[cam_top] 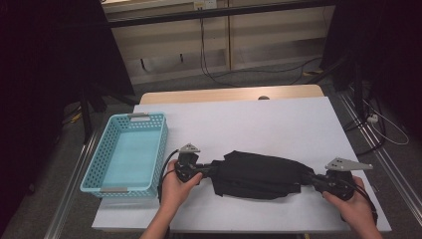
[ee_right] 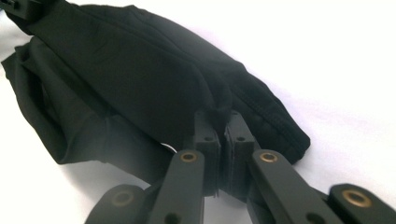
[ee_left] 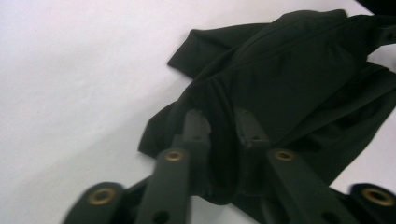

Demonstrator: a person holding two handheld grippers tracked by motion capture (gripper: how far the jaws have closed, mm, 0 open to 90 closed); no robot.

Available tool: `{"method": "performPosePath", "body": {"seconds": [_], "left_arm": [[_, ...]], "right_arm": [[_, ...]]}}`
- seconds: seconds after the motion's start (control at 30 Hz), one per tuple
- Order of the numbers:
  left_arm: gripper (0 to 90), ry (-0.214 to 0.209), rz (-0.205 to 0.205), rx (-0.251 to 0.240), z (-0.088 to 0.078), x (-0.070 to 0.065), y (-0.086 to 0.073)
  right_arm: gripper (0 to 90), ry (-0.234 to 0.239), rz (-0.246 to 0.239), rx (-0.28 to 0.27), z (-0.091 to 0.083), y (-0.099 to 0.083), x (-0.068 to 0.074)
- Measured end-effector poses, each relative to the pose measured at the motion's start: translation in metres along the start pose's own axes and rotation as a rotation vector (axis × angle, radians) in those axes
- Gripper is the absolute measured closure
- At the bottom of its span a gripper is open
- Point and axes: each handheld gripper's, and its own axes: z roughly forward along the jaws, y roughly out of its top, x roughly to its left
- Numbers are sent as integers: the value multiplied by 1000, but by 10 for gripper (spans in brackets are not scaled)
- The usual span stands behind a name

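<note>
In the high view a black garment, bunched into a rough folded bundle, lies on the white table near the person's edge, stretched between the left gripper at its left end and the right gripper at its right end. A turquoise perforated basket stands empty just to the left of the left hand, so by my reading the folding is well along, but the bundle has yet to be lifted across into the basket. The left gripper view gives what the high one cannot: its jaws straddle a ridge of the dark fabric, a fold gathered between the pads, though a narrow gap shows and I judge the grip light, perhaps being re-taken. The right gripper view shows its jaws drawn almost together on a pinched tuft at the cloth's edge, a firm hold, with a seam running along the bundle's near side and white table beyond; the basket lies outside both close views.
</note>
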Motion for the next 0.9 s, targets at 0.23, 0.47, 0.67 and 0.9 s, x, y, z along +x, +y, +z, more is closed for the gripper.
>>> {"method": "performPosePath", "body": {"seconds": [0.23, 0.47, 0.67, 0.9], "left_arm": [[835, 1, 21, -34, -7, 0, 4], [834, 13, 25, -83, -17, 1, 8], [840, 20, 30, -115, -22, 2, 11], [848, 24, 28, -127, -23, 4, 13]], "right_arm": [[861, -1, 11, -21, -2, 2, -1], [861, 11, 25, -69, -3, 9, -1], [862, 17, 46, -130, -8, 15, -1], [862, 17, 57, -168, -11, 23, -1]]}}
